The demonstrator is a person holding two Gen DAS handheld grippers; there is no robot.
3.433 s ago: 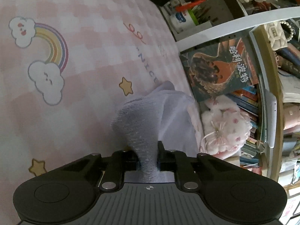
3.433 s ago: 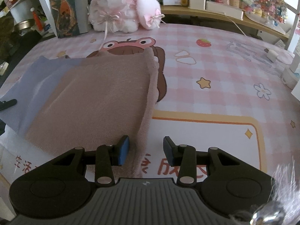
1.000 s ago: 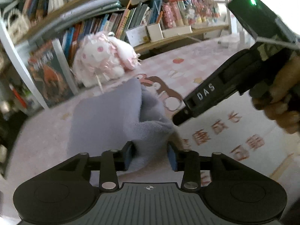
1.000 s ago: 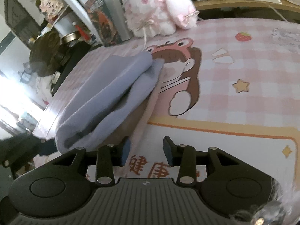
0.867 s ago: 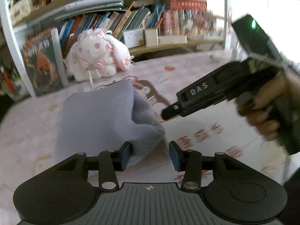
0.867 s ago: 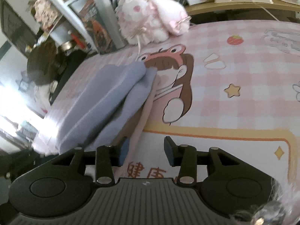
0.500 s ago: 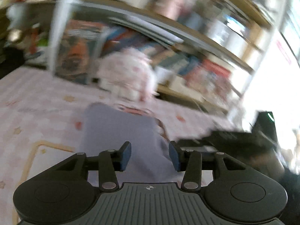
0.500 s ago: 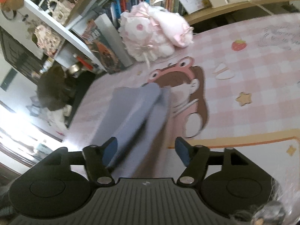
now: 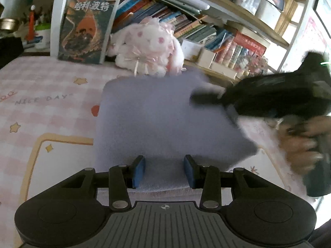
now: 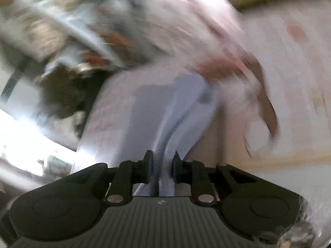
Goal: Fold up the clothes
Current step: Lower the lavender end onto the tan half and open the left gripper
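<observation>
The cloth (image 9: 157,119) lies folded and flat directly ahead of the left gripper (image 9: 164,170); its near edge sits between the two blue pads (image 9: 138,169), which stand wide apart and touch nothing that I can see, so this gripper holds nothing; the cloth's long axis runs away from the left gripper, toward the plush (image 9: 149,49) at the back.

The right gripper (image 10: 161,163) comes at the cloth from the right side; in its own view, which is much blurred by motion, the jaws are nearly together with a fold of the lavender cloth (image 10: 175,111) pinched between them; in the left view the same tool (image 9: 269,97) shows as a dark blurred body over the cloth's far right corner, with the hand (image 9: 302,140) behind it. So the right one has the grip and the left one is only near; I judge that the next move, another fold or a smoothing, turns on the right side carrying its edge across the long axis, while the left can press or take the near edge.

The surface is a bed (image 9: 41,95) with a pink checked cover printed with stars; it looks soft, so the cloth may sink or drag a little. Behind stand a large book (image 9: 86,26) and a crowded shelf (image 9: 227,10); room on the left of the cloth is free, on the right the hand fills it.
</observation>
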